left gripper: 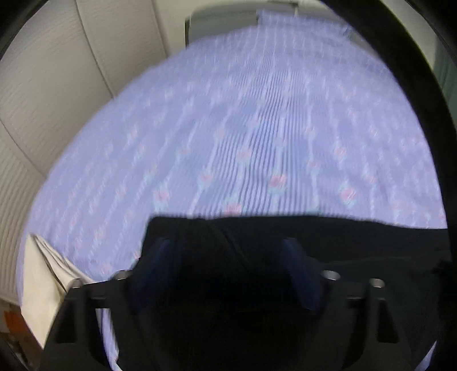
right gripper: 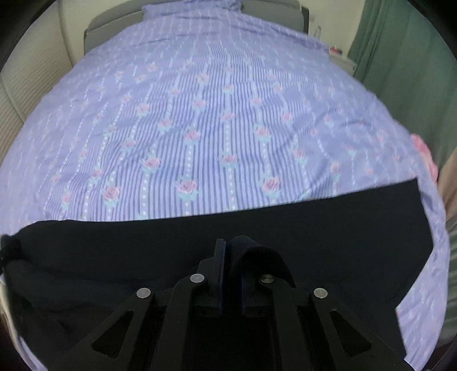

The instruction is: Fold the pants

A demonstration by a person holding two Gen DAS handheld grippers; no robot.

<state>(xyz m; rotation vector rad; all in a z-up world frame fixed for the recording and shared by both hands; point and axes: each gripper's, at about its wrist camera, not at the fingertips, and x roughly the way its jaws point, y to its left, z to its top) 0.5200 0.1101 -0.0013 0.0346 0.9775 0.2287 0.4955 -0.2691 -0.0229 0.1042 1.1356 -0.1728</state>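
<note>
Both grippers at the near edge of the pants, a fold about to be carried

At lower centre, the right gripper [right gripper: 231, 256] has jaws nearly closed, pinching a raised tuck of the black pants [right gripper: 314, 222]; the left gripper [left gripper: 228, 256] has jaws spread wide around dark cloth, grip unclear; next, probably lift together and carry the edge over; beyond, the bedsheet [right gripper: 214, 114] fills the upper frame.

Lilac striped bedsheet [right gripper: 217, 120] with pink rose print covers the bed. Grey headboard [right gripper: 271, 11] at far end. Green curtain [right gripper: 405, 62] along bed's right side. Cream panelled wall [left gripper: 57, 71] left. White folded cloth [left gripper: 42, 274] at sheet's near-left edge.
</note>
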